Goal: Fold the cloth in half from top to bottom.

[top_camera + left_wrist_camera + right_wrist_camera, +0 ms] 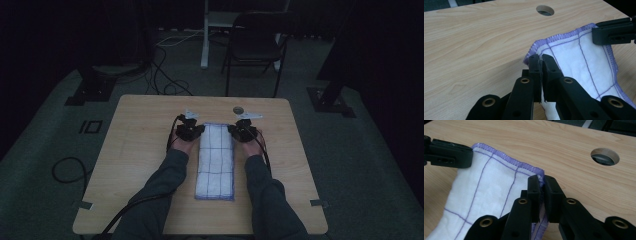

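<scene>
Left hand-held gripper [541, 58] and right hand-held gripper [542, 180] (both clamped tight) on the white cloth's [216, 160] far corners.

The person wore dark grey-green long sleeves [165, 185]. Each handheld gripper, the left gripper [541, 60] and the right gripper [542, 181], had matte black jaws with brass-ringed screw holes, a pale three-cornered top plate and a trailing black cable [127, 207].

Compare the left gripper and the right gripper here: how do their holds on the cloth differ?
The left gripper pinches the far left corner of the white cloth; the right gripper pinches the far right corner. The table hole lies nearer the right gripper than the left. Both are shut on the purple-stitched hem.
</scene>
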`<state>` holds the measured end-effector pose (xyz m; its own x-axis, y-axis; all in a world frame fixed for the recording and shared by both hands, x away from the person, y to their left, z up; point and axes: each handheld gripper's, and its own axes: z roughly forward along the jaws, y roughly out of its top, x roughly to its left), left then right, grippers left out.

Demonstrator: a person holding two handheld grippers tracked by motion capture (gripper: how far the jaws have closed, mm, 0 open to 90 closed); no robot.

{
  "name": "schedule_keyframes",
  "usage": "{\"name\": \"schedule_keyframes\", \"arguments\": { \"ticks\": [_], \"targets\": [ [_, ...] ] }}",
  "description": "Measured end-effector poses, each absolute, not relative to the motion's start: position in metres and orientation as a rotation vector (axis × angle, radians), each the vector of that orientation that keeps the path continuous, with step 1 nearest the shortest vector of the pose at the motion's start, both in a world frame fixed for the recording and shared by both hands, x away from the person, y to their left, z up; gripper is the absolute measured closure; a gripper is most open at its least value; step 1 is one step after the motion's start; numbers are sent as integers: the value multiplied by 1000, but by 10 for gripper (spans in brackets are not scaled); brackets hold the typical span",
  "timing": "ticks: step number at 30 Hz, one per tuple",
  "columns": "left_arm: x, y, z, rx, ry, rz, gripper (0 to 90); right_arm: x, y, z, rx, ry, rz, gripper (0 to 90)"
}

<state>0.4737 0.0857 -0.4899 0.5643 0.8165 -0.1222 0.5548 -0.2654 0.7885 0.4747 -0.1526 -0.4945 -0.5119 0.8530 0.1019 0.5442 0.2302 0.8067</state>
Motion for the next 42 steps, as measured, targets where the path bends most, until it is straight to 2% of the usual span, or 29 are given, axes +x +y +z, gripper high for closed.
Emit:
{"name": "schedule_keyframes", "arguments": {
  "ticks": [42],
  "targets": [
    [415,100,-467,1894,991,438,873,416,-158,-467,1155,2122,1325,843]
  ]
}}
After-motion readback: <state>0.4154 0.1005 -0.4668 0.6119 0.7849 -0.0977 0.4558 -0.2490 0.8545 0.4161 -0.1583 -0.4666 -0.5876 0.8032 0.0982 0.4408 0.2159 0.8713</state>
